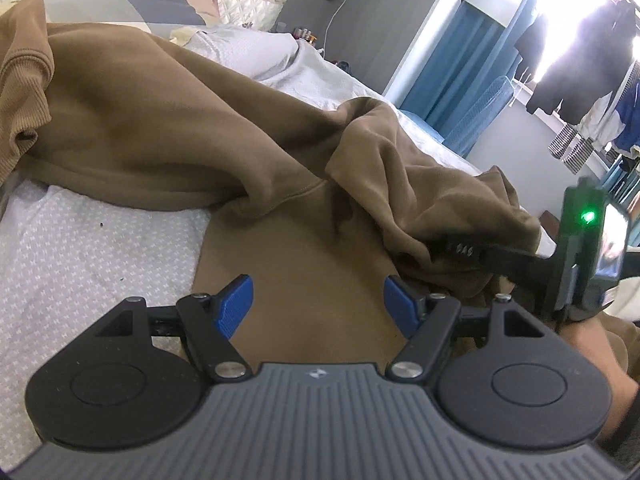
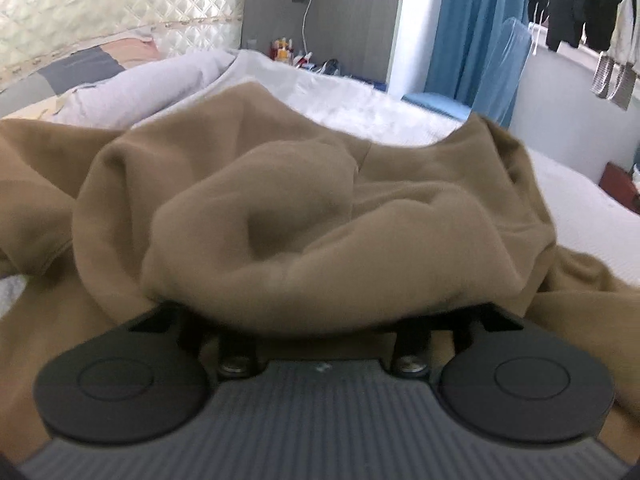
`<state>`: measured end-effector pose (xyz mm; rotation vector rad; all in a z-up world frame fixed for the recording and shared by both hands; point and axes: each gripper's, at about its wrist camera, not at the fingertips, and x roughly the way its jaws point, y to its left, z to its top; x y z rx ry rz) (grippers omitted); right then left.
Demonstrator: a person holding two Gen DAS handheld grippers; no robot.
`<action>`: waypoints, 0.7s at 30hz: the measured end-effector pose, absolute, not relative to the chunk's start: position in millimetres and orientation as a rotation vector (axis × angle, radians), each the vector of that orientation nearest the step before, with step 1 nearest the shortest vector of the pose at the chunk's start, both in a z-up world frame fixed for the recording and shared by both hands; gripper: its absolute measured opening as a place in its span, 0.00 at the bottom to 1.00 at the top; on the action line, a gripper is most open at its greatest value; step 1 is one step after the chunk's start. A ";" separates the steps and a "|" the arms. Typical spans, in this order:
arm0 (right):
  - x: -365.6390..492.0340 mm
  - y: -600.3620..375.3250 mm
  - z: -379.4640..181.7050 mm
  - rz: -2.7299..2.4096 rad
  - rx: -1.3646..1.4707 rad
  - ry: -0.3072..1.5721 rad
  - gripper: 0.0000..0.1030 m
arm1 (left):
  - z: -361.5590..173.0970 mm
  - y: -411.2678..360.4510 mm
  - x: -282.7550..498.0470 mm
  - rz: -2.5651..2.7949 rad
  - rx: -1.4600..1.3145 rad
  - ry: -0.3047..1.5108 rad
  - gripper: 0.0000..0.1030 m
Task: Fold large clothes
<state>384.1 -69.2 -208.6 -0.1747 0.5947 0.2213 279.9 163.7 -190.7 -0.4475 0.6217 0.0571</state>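
A large brown sweatshirt (image 1: 160, 120) lies crumpled across the white patterned bed sheet (image 1: 80, 240), its ribbed hem (image 1: 28, 80) bunched at the far left. My left gripper (image 1: 318, 300) hovers low over a flat part of the cloth, and nothing sits between its blue pads (image 1: 236, 304). My right gripper (image 1: 452, 249) comes in from the right, one black finger buried in a raised fold. In the right wrist view that bunched fold of the sweatshirt (image 2: 300, 220) drapes over the right gripper (image 2: 320, 332) and hides its fingertips; its finger links stand close together.
A person's hand (image 1: 592, 344) holds the right gripper. Pillows and a pale quilt (image 1: 248, 44) lie at the head of the bed before a padded headboard (image 2: 100, 0). Blue curtains (image 2: 472, 32), hanging clothes (image 2: 580, 0) and a cluttered bedside surface (image 2: 288, 52) stand beyond.
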 end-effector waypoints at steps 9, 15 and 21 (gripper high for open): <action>409.2 -80.9 -123.8 0.192 -0.168 0.434 0.16 | -191.7 164.0 274.9 0.072 -0.450 0.606 0.74; 494.4 -79.0 -53.5 0.153 -0.157 0.356 0.15 | -186.0 161.8 275.8 0.075 -0.421 0.577 0.73; 595.2 -53.0 -32.0 0.094 -0.144 0.320 0.15 | -175.0 159.8 289.6 0.071 -0.276 0.474 0.73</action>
